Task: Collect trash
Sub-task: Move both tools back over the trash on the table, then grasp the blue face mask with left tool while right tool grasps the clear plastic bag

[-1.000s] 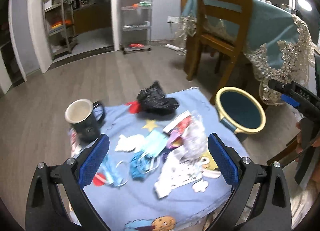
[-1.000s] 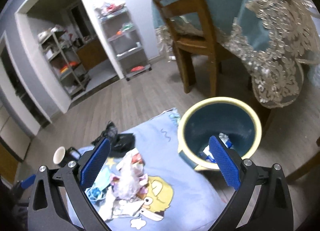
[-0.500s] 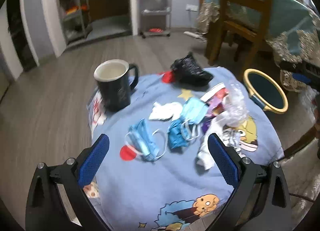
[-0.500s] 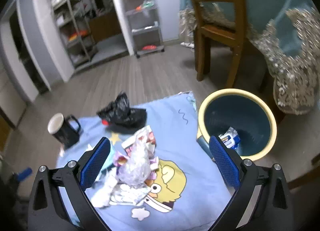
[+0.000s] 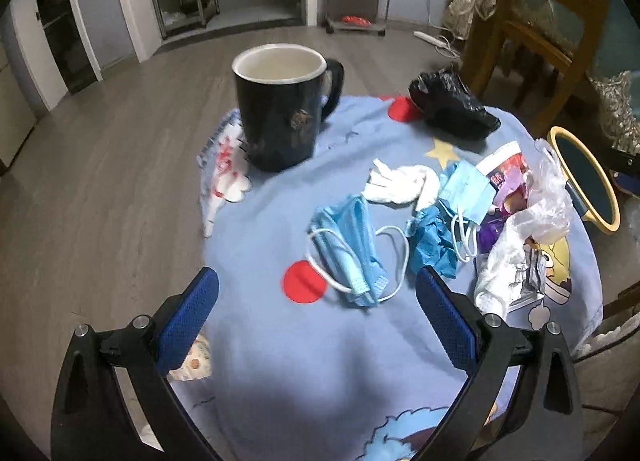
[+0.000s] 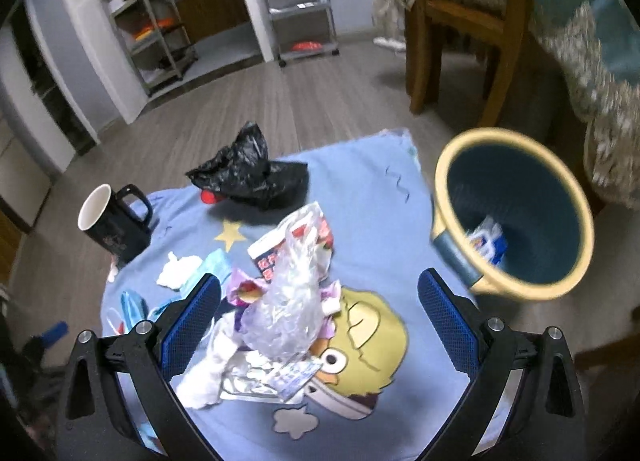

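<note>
So there's a little table with a blue cartoon cloth (image 5: 280,361) and trash all over it. The left gripper (image 5: 316,313) is spread wide with nothing in it, hanging low over the near side of the cloth, and a crumpled blue face mask (image 5: 352,249) lies just ahead, between its two blue pads. A wadded white tissue (image 5: 400,185) sits a bit further back, next to another blue mask (image 5: 466,189) and some scrunched blue paper (image 5: 432,241). A black mug (image 5: 280,109) stands upright on the far left part of the cloth, and a black plastic bag (image 5: 452,105) is slumped at the far edge.

The right gripper (image 6: 320,321) is also released, jaws wide apart, holding nothing. Right between its pads is a clear crinkly plastic bag (image 6: 292,301) on top of a pile of wrappers (image 6: 288,245) and white paper (image 6: 212,373), over the yellow cartoon face on the cloth. The trash bin (image 6: 444,197), yellow rim and dark teal inside, stands on the floor just off the table's right side, with a blue and white packet (image 6: 490,239) lying at the bottom
</note>
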{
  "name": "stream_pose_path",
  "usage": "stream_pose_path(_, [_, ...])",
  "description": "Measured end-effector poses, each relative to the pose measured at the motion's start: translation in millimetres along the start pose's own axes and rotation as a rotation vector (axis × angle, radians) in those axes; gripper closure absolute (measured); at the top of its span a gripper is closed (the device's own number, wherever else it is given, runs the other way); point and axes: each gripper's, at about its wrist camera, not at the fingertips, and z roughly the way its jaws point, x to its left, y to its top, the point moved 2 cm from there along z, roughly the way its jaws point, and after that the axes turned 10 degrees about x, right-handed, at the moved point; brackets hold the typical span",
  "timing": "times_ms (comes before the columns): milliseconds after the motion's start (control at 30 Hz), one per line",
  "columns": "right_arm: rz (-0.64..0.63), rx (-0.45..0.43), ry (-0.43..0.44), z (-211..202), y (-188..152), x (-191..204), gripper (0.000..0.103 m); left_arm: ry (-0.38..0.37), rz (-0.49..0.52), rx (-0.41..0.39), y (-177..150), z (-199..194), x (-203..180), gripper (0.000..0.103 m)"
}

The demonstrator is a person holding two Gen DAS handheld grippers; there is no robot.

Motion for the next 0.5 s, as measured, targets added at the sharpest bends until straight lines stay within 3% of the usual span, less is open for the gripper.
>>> stream_pose_path(367, [0.183,0.08,0.044,30,2,-39,0.005,-0.01,0.007,0.056,16,38,-20,0.007])
stream_pose_path(500, [0.174,0.114,0.056,47,1,-34,0.005,0.009,0.003,0.086,19,51,-22,0.012])
